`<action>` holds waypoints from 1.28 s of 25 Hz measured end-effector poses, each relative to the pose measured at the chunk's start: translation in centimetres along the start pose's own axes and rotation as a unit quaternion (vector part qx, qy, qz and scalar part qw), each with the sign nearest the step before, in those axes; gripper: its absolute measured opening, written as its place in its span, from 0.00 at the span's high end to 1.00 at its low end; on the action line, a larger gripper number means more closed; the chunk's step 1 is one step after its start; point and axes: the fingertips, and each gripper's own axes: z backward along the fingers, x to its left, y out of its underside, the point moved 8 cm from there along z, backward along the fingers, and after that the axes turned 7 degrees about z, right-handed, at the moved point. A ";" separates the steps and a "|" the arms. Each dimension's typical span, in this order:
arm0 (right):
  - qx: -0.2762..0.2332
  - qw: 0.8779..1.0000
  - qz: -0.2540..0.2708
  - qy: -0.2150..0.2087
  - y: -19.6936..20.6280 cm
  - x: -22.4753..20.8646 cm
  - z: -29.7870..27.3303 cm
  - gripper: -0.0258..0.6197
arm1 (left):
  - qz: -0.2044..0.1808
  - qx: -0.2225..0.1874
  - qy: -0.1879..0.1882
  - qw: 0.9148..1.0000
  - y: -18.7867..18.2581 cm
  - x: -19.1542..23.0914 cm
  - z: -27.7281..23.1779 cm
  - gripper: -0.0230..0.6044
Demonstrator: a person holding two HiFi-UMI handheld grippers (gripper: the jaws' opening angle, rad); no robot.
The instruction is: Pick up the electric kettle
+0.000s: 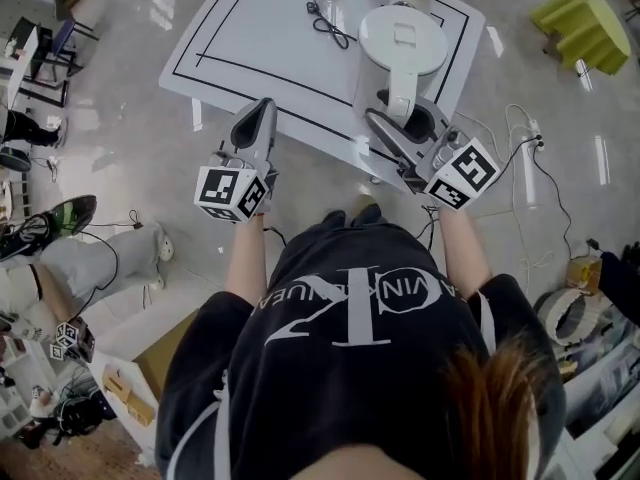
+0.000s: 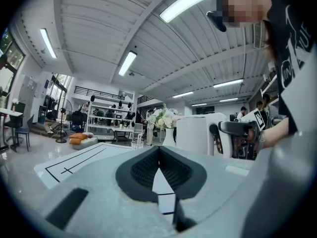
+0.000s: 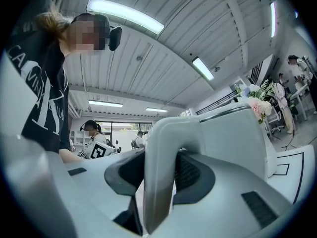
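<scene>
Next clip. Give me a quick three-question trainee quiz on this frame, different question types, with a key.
1. True or false: the left gripper is clamped on the electric kettle.
2. What stands beyond the kettle on the table? A) vase of flowers B) laptop C) frying pan
3. Between the fingers of the right gripper, which part of the kettle sits?
Key: 1 false, it is shut and empty; 2 A; 3 the handle.
</scene>
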 end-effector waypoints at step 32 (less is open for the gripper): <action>-0.030 0.995 0.006 0.094 -3.1 0.5 0.0 0.74 | 0.015 0.000 0.083 0.996 -1.0 3.2 -3.3 0.95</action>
